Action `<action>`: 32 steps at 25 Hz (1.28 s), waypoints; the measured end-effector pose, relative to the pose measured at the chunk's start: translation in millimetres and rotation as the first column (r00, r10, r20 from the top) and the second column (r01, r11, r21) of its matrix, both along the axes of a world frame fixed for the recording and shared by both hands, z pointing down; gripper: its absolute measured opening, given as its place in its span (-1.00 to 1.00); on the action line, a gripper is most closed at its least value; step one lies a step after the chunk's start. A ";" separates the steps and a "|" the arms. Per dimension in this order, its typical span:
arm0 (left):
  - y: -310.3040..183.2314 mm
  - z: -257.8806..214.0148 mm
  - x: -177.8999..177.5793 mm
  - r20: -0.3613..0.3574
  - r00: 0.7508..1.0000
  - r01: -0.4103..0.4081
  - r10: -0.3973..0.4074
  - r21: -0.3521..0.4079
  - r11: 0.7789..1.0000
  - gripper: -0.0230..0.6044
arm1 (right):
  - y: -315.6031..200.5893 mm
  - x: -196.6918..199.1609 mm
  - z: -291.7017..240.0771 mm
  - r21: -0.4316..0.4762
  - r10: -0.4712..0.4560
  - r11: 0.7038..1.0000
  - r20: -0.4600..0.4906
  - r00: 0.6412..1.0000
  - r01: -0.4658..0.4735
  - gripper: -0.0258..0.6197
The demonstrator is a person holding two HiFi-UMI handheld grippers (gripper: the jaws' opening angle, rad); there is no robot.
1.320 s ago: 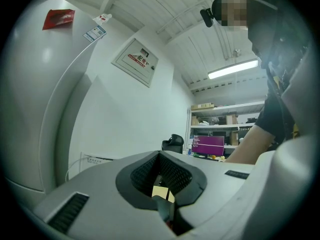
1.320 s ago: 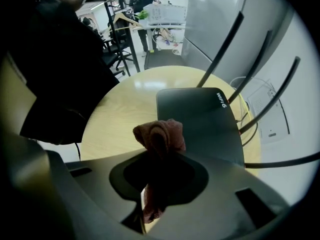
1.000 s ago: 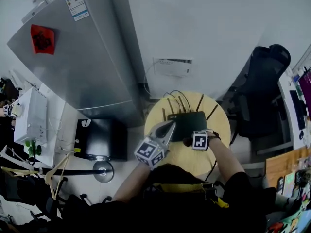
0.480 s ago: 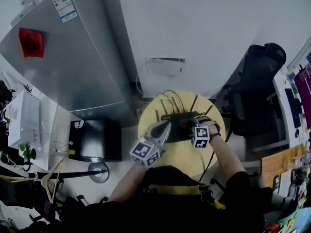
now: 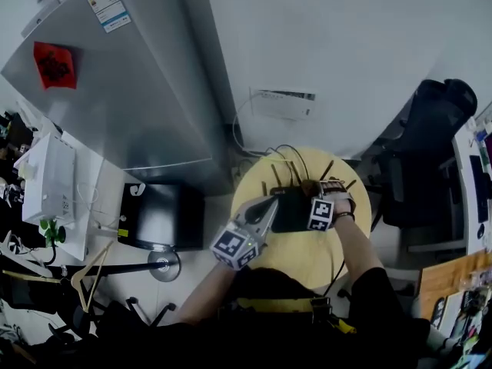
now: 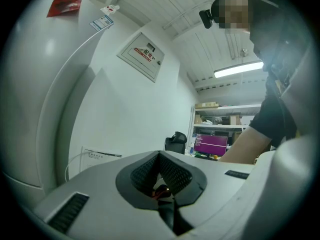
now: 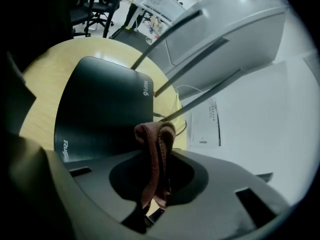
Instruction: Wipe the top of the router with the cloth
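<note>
Over one round table [image 5: 307,256], the right gripper [image 7: 159,156] is pinching the single brown cloth [image 7: 156,134] at the antenna edge of the one black router [image 7: 100,109], while the left gripper [image 6: 160,158] is hovering beside the router, jaws together and empty.

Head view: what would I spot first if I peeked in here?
Probably the round yellow table in the middle, with a black router lying flat on it. The right tool pinches a brown cloth over the router. A big silver fridge fills the upper left.
</note>
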State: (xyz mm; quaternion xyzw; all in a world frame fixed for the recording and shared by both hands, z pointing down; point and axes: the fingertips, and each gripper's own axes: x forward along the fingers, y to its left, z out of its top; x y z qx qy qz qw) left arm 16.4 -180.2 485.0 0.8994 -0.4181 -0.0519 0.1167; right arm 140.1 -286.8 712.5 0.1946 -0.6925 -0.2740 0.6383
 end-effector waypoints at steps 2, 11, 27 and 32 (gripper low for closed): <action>-0.3 2.6 -1.6 0.006 1.000 0.001 -0.001 -0.006 1.000 -0.93 | -1.0 4.8 9.3 -0.044 0.028 0.999 0.020 0.999 -0.027 -0.73; 0.2 15.4 -6.2 0.006 1.000 0.007 -0.007 -0.003 1.000 -0.93 | 16.7 6.4 26.8 -0.187 0.141 0.973 0.039 0.989 -0.132 -0.73; 16.1 2.8 8.4 -0.007 1.000 0.001 -0.001 0.008 1.000 -0.93 | 67.3 26.0 28.5 -0.345 0.227 0.917 0.043 0.973 -0.199 -0.73; 29.5 2.0 12.7 -0.013 1.000 -0.009 0.009 0.016 1.000 -0.93 | 85.6 32.5 30.0 -0.364 0.248 0.906 0.046 0.968 -0.215 -0.73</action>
